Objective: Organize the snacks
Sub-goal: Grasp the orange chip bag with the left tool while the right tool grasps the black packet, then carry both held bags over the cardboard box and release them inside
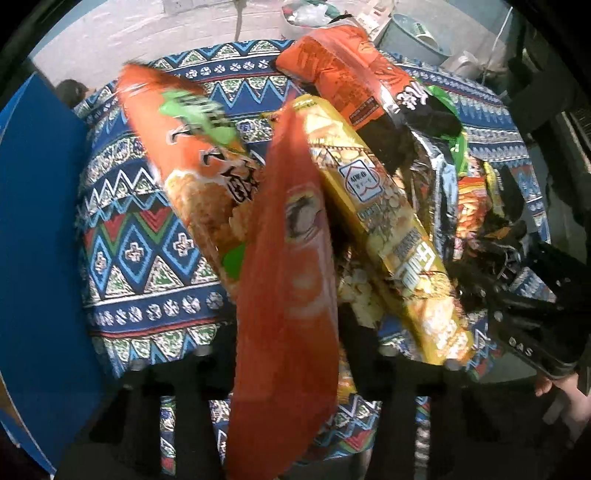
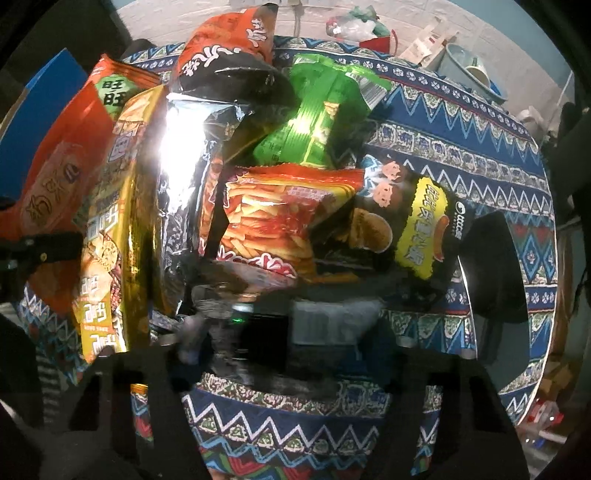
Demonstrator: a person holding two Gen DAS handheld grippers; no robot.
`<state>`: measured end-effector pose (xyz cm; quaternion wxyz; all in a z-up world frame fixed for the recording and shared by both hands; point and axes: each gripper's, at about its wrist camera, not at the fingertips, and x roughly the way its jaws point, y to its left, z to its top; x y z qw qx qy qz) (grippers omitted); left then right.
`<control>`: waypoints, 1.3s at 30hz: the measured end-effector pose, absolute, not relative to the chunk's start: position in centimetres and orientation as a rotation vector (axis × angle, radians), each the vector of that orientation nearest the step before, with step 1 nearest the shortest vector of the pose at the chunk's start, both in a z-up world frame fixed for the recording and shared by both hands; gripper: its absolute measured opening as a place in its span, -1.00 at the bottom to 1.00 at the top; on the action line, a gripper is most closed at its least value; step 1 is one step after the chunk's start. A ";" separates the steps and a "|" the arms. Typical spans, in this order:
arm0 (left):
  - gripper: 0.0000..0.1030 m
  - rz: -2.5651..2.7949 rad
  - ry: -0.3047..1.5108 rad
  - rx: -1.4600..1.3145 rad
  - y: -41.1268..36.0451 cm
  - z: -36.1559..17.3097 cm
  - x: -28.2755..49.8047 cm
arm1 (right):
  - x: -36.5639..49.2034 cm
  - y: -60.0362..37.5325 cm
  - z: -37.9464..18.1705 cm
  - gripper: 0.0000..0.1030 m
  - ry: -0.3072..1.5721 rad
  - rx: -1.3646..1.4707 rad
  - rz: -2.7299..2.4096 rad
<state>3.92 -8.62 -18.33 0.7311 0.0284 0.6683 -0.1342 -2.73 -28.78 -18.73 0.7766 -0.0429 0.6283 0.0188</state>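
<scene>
Patterned tablecloth (image 1: 140, 258), blue with zigzag bands, covers the round table, a blue box (image 1: 37, 240) stands at its left edge, and a white brick wall (image 1: 129, 29) runs behind with a grey bucket (image 1: 421, 37) off to the far right. On to the snacks, heaped mid-table and leaning on one another: the big orange rice-cracker bag (image 1: 199, 166), the yellow cracker pack (image 1: 391, 236) propped against it, the orange-and-black bag (image 1: 351, 77) on top at the back, a silver foil bag (image 2: 184, 166), the black potato-snack bag (image 2: 413, 229), the red fries bag (image 2: 280, 218) and the little green bag (image 2: 317, 107) wedged up high. That's seven in the heap, plus the plain orange bag (image 1: 288, 295), which sits pinched at its lower end in the left gripper (image 1: 288, 391), so eight by my count, though others may hide underneath. Right gripper (image 2: 291, 332) is nosed in low at the foot of the heap; blur and bags cover the jaws, so I cannot tell whether it is wide or clamped. Danger here, I'd judge: drag the orange bag away and the leaning yellow pack slides, and the top bags could tumble off the table
</scene>
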 end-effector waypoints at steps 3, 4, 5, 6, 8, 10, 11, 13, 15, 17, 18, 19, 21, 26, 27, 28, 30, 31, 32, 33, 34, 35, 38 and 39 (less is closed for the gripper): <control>-0.38 -0.317 1.457 0.070 -8.8 -18.1 3.4 | -2.8 -28.8 -18.0 0.02 1.337 -0.114 0.037; -0.38 -0.319 1.443 0.087 -9.1 -17.8 2.8 | -2.9 -28.7 -17.7 0.01 1.330 -0.117 0.038; -0.39 -0.320 1.432 0.102 -9.2 -17.5 2.7 | -2.8 -28.6 -17.4 0.01 1.323 -0.118 0.037; -0.40 -0.321 1.420 0.119 -9.4 -17.1 2.2 | -2.8 -28.4 -16.9 0.01 1.316 -0.120 0.034; -0.40 -0.329 1.391 0.149 -9.6 -16.4 1.7 | -2.8 -28.1 -15.9 0.01 1.295 -0.131 0.028; -0.40 -0.332 1.362 0.166 -9.1 -15.3 1.1 | -3.2 -27.9 -15.0 0.01 1.274 -0.140 0.026; -0.40 -0.330 1.349 0.176 -9.1 -14.9 0.9 | -3.2 -27.7 -14.6 0.01 1.267 -0.142 0.025; -0.40 -0.330 1.318 0.190 -8.6 -13.8 0.2 | -3.0 -27.6 -13.8 0.01 1.248 -0.140 0.027; -0.40 -0.331 1.293 0.200 -8.5 -13.2 0.0 | -2.9 -27.6 -13.2 0.01 1.228 -0.147 0.027; -0.40 -0.330 1.265 0.206 -8.1 -12.3 -0.3 | -2.8 -27.0 -12.4 0.01 1.208 -0.161 0.023; -0.40 -0.330 1.252 0.206 -8.1 -11.9 -0.3 | -2.9 -27.0 -12.2 0.01 1.201 -0.163 0.024; -0.40 -0.331 1.241 0.208 -8.2 -11.6 -0.5 | -2.8 -26.9 -11.9 0.01 1.192 -0.163 0.027; -0.40 -0.328 1.218 0.209 -7.9 -10.9 -0.5 | -2.7 -26.7 -11.2 0.01 1.175 -0.164 0.030; -0.40 -0.298 1.160 0.219 -6.3 -9.3 -0.2 | -2.4 -25.9 -9.7 0.01 1.129 -0.179 0.045; -0.40 -0.288 1.147 0.219 -6.0 -9.0 -0.1 | -2.2 -25.7 -9.3 0.01 1.119 -0.180 0.049; -0.40 -0.280 1.138 0.216 -5.3 -8.6 -0.2 | -2.0 -25.4 -8.8 0.01 1.108 -0.181 0.055; -0.40 -0.265 1.122 0.212 -4.7 -8.2 0.0 | -1.6 -24.8 -8.1 0.01 1.088 -0.183 0.065; -0.40 -0.256 1.113 0.208 -4.3 -7.8 0.2 | -1.5 -24.5 -7.8 0.01 1.081 -0.186 0.069; -0.40 -0.248 1.105 0.206 -4.0 -7.6 0.3 | -1.3 -24.1 -7.5 0.01 1.074 -0.188 0.074; -0.40 -0.239 1.095 0.206 -3.6 -7.4 0.4 | -1.1 -23.7 -7.3 0.01 1.067 -0.190 0.079; -0.40 -0.230 1.085 0.208 -3.4 -7.2 0.4 | -0.9 -23.2 -7.0 0.01 1.061 -0.193 0.085; -0.40 -0.222 1.075 0.211 -3.1 -7.0 0.5 | -0.7 -22.8 -6.9 0.01 1.057 -0.195 0.089; -0.40 -0.197 1.046 0.216 -2.3 -6.3 0.6 | 0.0 -21.6 -6.6 0.01 1.049 -0.202 0.107; -0.40 -0.192 1.039 0.215 -2.0 -6.1 0.6 | 0.2 -21.3 -6.5 0.01 1.045 -0.205 0.114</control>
